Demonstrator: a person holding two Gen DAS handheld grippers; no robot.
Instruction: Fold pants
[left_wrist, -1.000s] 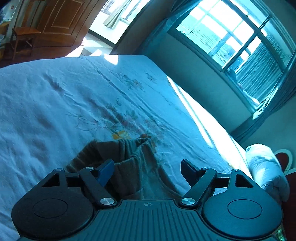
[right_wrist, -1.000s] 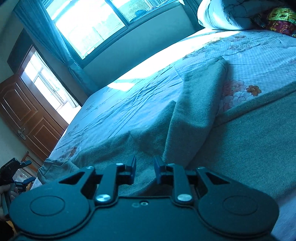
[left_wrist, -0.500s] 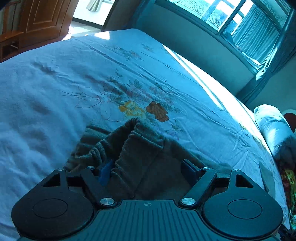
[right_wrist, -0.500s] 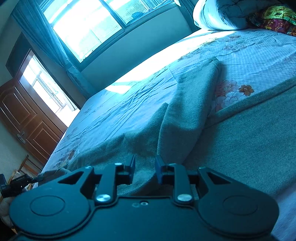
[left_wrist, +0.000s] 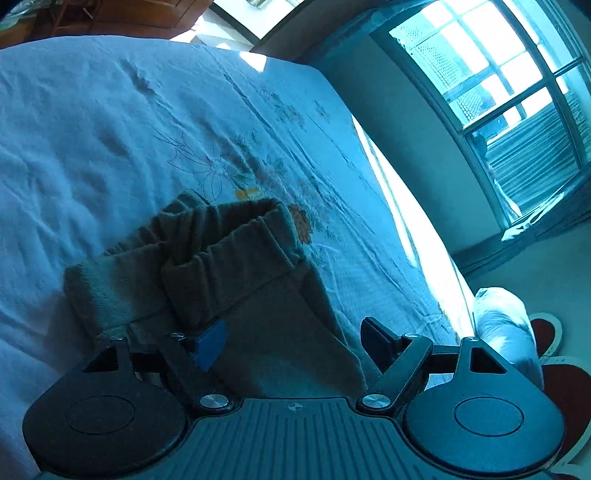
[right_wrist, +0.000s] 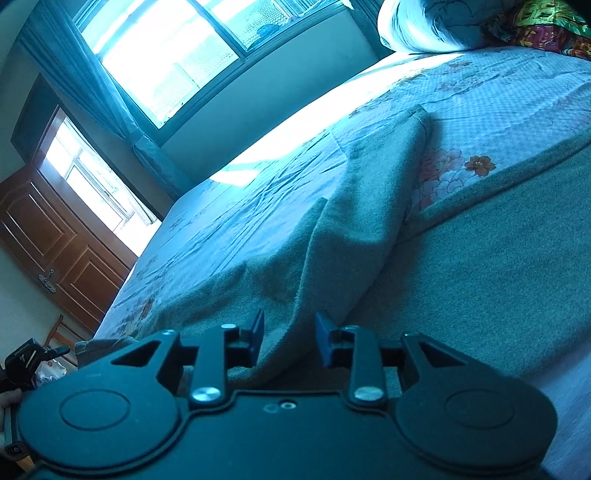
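Pants (left_wrist: 236, 280): grey-green fleece pants spread on the bed; in the left wrist view the gathered elastic waistband (left_wrist: 243, 236) stands bunched up and partly doubled over just ahead of the gripper, with flat cloth running back beneath it.
Pant legs: in the right wrist view one leg (right_wrist: 369, 206) stretches away toward the pillows, raised in a long ridge; the other leg (right_wrist: 498, 240) lies flat to the right, and the two part in a V over the flowered sheet.
Left gripper (left_wrist: 295, 338): released, jaws standing wide apart; the left, blue-padded finger (left_wrist: 210, 343) is right at the folded waistband edge, the right finger (left_wrist: 378, 338) is over the pants' far edge, and the cloth between them is not pinched.
Right gripper (right_wrist: 289, 338): jaws opening; a raised fold of the pants sits between the fingers, and the pads stand off the cloth with a small gap on either side, so nothing is clamped.
Bed (left_wrist: 110, 129): covered by a pale blue bedspread with a printed flower pattern, lightly creased, sunlit along the window side.
Pillows (right_wrist: 424, 26): a white pillow at the head of the bed, with a bright patterned cloth (right_wrist: 543, 26) beside it.
Room: a large barred window (right_wrist: 166, 48) with curtains and a brown wooden door (right_wrist: 51, 240) beyond the foot of the bed.
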